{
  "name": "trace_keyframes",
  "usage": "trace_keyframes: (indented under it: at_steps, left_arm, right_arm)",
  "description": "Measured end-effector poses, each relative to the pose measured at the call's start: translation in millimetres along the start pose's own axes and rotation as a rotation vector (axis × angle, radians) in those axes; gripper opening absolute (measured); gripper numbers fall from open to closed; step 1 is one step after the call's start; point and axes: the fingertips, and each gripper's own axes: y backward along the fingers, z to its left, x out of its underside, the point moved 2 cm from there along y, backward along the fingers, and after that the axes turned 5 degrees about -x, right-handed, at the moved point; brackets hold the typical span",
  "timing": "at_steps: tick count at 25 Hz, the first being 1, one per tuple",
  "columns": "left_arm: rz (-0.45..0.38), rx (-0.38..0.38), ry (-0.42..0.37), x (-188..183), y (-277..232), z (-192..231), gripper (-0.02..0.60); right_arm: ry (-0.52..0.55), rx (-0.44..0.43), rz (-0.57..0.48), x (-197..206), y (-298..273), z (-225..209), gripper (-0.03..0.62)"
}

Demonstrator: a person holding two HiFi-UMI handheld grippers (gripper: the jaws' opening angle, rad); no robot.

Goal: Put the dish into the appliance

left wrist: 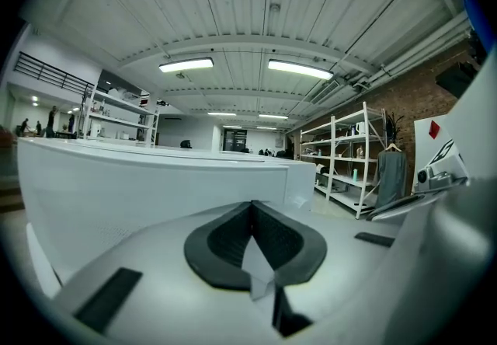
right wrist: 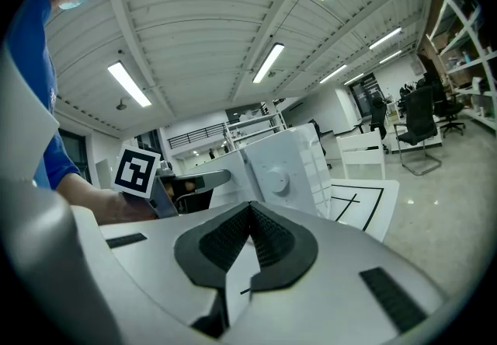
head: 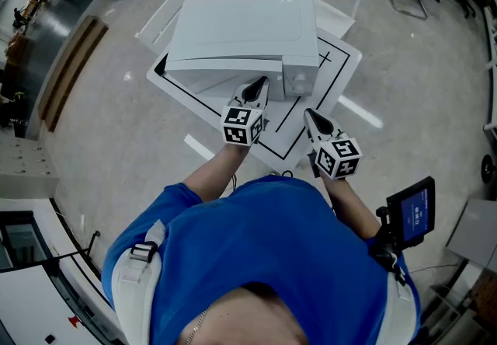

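As dish shows in no view, we judge task at start: appliance point(head: 241, 33) seems still unopened. Left gripper point(head: 255, 90) near its front, right gripper point(head: 315, 121) beside; both jaws together, holding nothing. Next: open door, find dish.

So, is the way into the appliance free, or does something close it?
Not free: the appliance door appears shut, and the left gripper sits right at its front. No dish shows in any view.
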Motion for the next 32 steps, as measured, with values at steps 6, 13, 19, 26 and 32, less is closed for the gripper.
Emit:
trace_keyframes:
  at_steps: [6, 13, 19, 26, 32]
  left_arm:
    - [0.009, -0.023, 0.018, -1.7, -4.9, 3.1, 0.008]
    - [0.013, -0.04, 0.029, -1.0, -9.5, 5.5, 0.008]
    - [0.018, -0.047, 0.039, -2.6, -17.0, 8.8, 0.008]
    - [-0.005, -0.006, 0.082, 0.6, -21.6, 10.7, 0.008]
    - [0.003, 0.026, 0.09, 0.9, -24.4, 12.3, 0.008]
  right_arm:
    - [0.004, 0.0, -0.002, -0.8, -0.7, -0.6, 0.0]
    - [0.004, 0.003, 0.002, 2.3, 0.2, -2.3, 0.0]
    - [-0.001, 0.004, 0.001, 2.7, -1.1, -2.5, 0.0]
    - [0.0, 0.006, -0.005, 3.2, -1.0, -4.8, 0.0]
    - [0.006, -0.002, -0.009, 1.9, -1.8, -2.8, 0.0]
